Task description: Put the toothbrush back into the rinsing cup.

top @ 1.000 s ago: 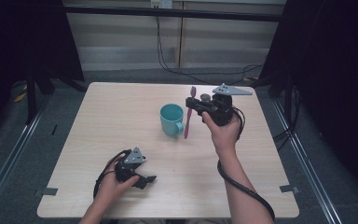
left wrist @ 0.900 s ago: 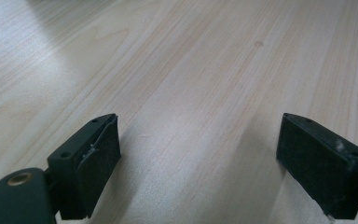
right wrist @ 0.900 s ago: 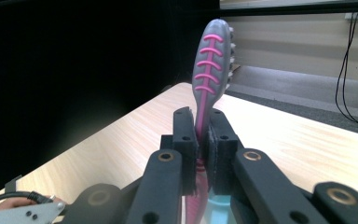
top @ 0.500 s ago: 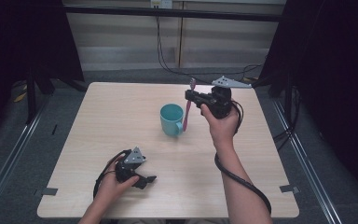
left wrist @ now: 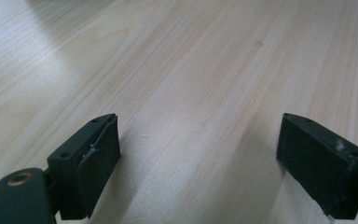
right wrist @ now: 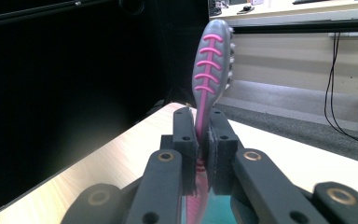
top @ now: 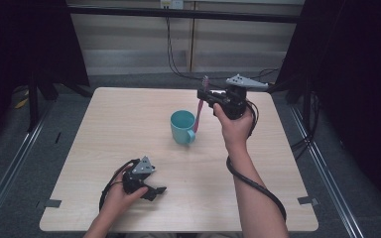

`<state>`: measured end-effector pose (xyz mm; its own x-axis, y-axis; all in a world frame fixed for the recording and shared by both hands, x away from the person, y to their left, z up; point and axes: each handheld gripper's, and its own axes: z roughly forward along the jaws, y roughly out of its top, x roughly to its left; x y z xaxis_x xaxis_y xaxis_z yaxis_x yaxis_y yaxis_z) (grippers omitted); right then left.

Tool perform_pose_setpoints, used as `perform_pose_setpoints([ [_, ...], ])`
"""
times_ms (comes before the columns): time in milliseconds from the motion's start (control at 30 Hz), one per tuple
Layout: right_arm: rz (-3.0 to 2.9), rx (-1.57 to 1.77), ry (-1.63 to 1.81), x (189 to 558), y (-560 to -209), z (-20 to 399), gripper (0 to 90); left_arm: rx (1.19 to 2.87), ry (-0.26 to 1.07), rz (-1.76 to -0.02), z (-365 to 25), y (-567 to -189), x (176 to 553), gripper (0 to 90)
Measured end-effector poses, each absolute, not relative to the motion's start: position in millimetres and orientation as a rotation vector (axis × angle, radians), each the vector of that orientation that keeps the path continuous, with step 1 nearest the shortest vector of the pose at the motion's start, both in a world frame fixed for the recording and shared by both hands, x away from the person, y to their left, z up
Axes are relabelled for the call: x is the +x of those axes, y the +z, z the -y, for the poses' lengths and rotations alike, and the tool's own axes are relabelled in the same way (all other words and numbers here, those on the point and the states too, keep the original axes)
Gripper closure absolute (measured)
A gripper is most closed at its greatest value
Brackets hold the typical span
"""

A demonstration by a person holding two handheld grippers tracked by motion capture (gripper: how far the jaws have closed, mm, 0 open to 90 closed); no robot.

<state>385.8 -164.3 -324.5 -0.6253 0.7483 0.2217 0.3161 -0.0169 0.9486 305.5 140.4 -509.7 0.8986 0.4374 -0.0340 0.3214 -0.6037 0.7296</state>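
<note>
1. The toothbrush [top: 199, 110] is pinched by the right tongs [top: 204, 95] just below its head, so that the long handle hangs free beneath the grip; in the right gripper view the pads are seen pressed flat on either side of the pink neck [right wrist: 204, 100].
2. The brush is held nearly upright, head up, just right of the cup [top: 182, 127], with its lower end down by the cup's rim on the handle side. This posture is judged to suit standing the brush in the cup, handle first.
3. Whether the tip is already inside the cup or beside it cannot be told from the high view.
4. The cup is set upright near the middle of the worktop [top: 129, 124], its mouth open, so that nothing has to be steadied while the brush is brought over it.
5. The left tongs [top: 151, 190] are rested on the worktop well in front of the cup, near the person's edge, and are spread wide with nothing between them [left wrist: 186, 158]; they are judged to be parked out of the way.
</note>
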Motion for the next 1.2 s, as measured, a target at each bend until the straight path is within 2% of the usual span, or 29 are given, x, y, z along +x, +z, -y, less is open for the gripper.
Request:
perform_pose_setpoints([
  [1200, -1.875, 1.108, 1.686, 420, -320, 145, 84.0, 2.271, 0.185, -0.537, -141, -509, 306, 13.0],
])
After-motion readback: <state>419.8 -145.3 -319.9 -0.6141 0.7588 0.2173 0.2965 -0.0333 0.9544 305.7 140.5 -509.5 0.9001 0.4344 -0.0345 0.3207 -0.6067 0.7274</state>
